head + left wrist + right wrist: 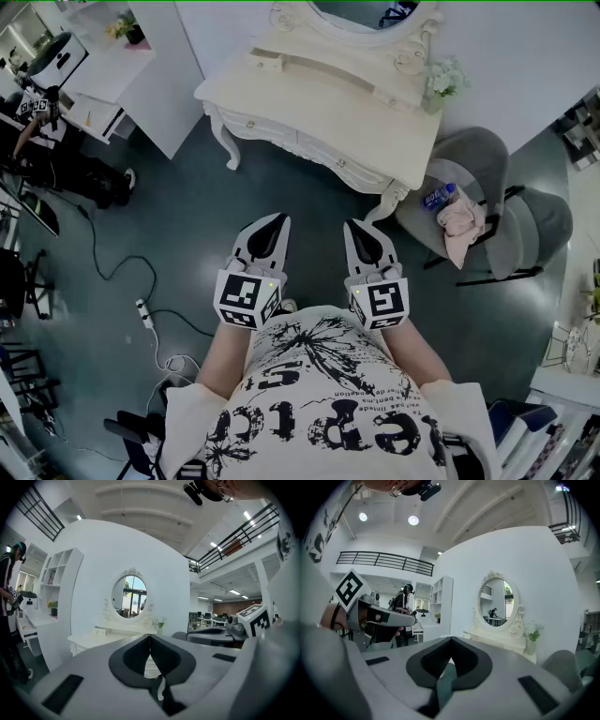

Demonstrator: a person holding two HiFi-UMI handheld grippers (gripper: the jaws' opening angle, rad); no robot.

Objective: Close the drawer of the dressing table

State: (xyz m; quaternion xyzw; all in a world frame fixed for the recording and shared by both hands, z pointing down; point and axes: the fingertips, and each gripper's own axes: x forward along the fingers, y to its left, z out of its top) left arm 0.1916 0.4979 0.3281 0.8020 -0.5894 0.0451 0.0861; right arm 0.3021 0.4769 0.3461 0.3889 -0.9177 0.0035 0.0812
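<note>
The cream dressing table (309,98) stands ahead of me against the wall, with its oval mirror (131,596) above it. Its drawer fronts (281,139) look flush with the frame from here. My left gripper (279,218) and right gripper (352,226) are held side by side at waist height, well short of the table and over the dark floor. Both are shut with nothing between the jaws. In the left gripper view my left gripper (150,637) points at the table (101,639). In the right gripper view the right gripper (451,641) points left of the mirror (497,603).
A grey chair (492,173) with a pink cloth (461,230) and a bottle (437,196) stands right of the table. A power strip (144,313) and its cable lie on the floor at left. A person (36,112) stands by a white desk at far left.
</note>
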